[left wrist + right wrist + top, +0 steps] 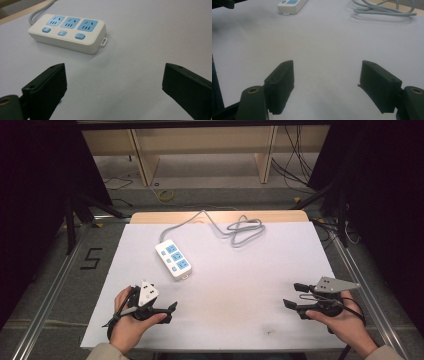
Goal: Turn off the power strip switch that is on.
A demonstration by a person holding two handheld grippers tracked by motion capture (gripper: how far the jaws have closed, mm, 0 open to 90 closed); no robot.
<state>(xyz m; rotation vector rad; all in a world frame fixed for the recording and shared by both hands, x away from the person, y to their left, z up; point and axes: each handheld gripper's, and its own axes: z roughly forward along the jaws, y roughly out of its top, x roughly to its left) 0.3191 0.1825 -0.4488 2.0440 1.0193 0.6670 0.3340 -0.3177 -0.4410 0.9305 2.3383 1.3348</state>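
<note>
Surface: white sheet (250, 285) over a wooden top, with a strip of bare wood along the far edge; dark floor and metal rails around it.
Left hand: near the near-left corner, a hand (131, 322) grips the left gripper (172, 312) just above the surface, its tips towards the middle.
Left gripper state: jaws well apart, nothing between them; in the left gripper view the left gripper (113, 82) frames bare white surface, with the power strip (68, 33) beyond.
Right hand: near the near-right corner, a hand (345, 322) carries the right gripper (292, 295), its tips towards the left edge.
Right gripper state: jaws spread wide and empty; in the right gripper view the right gripper (327, 80) looks over bare surface.
Power strip: white power strip (173, 259) with three blue sockets and three blue switches, lying flat and slantwise, left of centre towards the far edge, well apart from both grippers.
Cable: grey cable (240, 230) runs from the strip's far end and lies in loose loops near the far edge, right of the strip.
Background: wooden shelving legs and loose wires on the floor beyond the surface.
</note>
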